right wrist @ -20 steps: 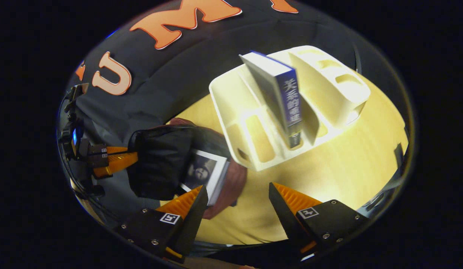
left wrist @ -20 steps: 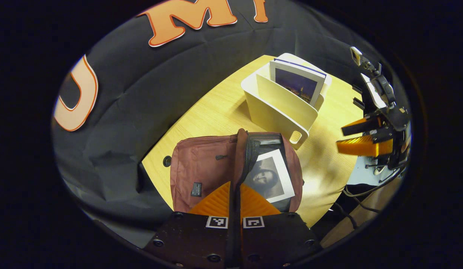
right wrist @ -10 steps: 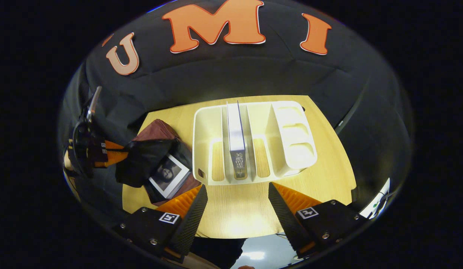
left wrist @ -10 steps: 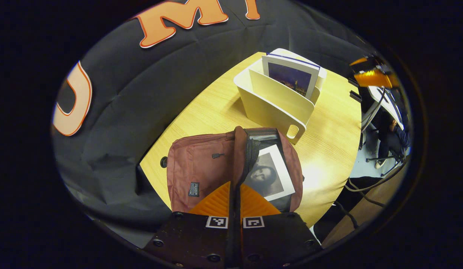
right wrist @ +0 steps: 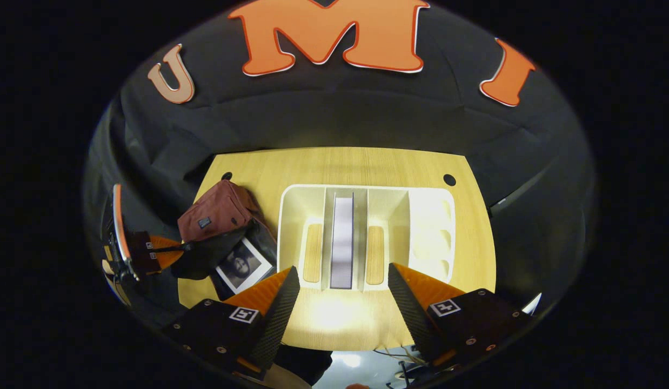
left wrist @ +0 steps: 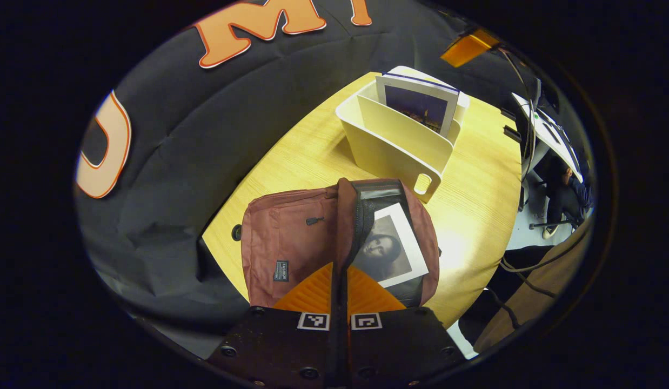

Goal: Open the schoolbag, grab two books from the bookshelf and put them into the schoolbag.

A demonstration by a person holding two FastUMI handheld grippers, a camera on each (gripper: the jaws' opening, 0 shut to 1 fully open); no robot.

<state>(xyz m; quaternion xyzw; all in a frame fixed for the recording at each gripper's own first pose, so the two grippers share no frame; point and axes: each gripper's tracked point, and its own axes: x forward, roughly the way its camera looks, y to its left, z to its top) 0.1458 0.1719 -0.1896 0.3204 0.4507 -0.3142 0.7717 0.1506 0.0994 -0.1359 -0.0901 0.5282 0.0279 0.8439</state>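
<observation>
The maroon schoolbag (left wrist: 291, 243) lies open on the wooden table (left wrist: 307, 156), with a book bearing a portrait cover (left wrist: 391, 248) inside it. My left gripper (left wrist: 339, 270) is shut on the edge of the bag's flap and holds it up. The cream bookshelf (left wrist: 394, 151) holds one upright book (left wrist: 418, 105). In the right gripper view I look straight down on that bookshelf (right wrist: 426, 227); the book (right wrist: 342, 237) stands in its middle slot. My right gripper (right wrist: 342, 269) is open above the book's near end, not touching it. The left gripper (right wrist: 151, 251) and the bag (right wrist: 215, 216) are at the left.
The bookshelf's other slots (right wrist: 307, 216) hold nothing. Two cable holes (right wrist: 449, 179) mark the table's far corners. Off the table's right edge are cables (left wrist: 529, 265) and a seated person (left wrist: 567, 197). The black cloth wall closes off the back.
My right gripper has risen and swung from beside the bag to above the bookshelf, now looking straight down on it, still open. The left gripper keeps hold of the flap, barely moved.
</observation>
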